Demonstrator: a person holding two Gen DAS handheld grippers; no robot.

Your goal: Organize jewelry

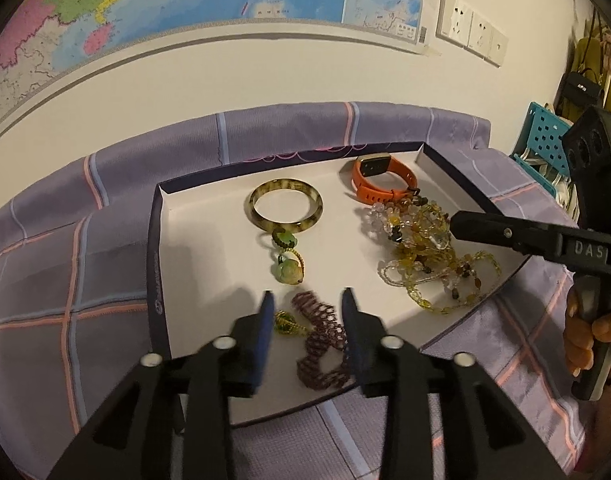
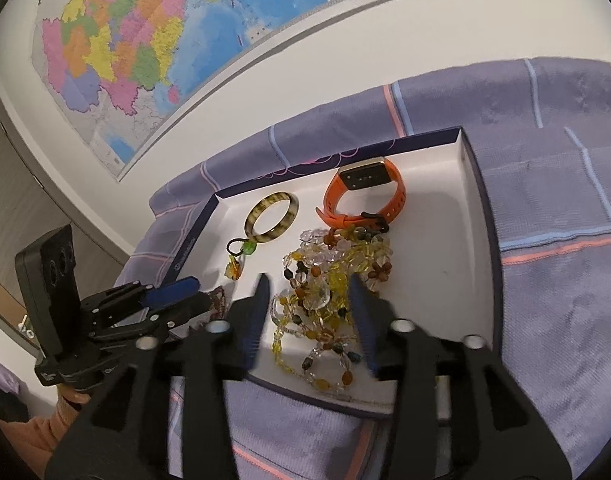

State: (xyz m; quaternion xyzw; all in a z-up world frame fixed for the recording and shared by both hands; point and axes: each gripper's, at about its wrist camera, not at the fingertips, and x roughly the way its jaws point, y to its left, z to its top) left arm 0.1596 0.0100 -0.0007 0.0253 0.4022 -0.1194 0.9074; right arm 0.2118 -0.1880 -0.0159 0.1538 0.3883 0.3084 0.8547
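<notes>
**Jewelry gathered in the box lid, sorting still unfinished**

All the visible pieces lie inside one shallow white box lid (image 1: 161,264) set on a purple plaid bed cover (image 1: 65,272). As I judge it, gathering is done; separating the pieces is not.

Between the parted fingers of the right hand-held gripper (image 2: 310,316), which grips nothing, lies the biggest item, a tangled heap of amber and clear bead strands (image 2: 329,292). Beyond that heap sits an orange watch (image 2: 365,196). Ahead and left of it is a striped bangle (image 2: 271,218) with a green charm cord (image 1: 287,258) touching it.

The left hand-held gripper (image 1: 307,332) is part-open, empty, straddling a maroon woven bracelet (image 1: 319,344); a small yellow-green pendant (image 1: 285,322) lies beside it.
</notes>
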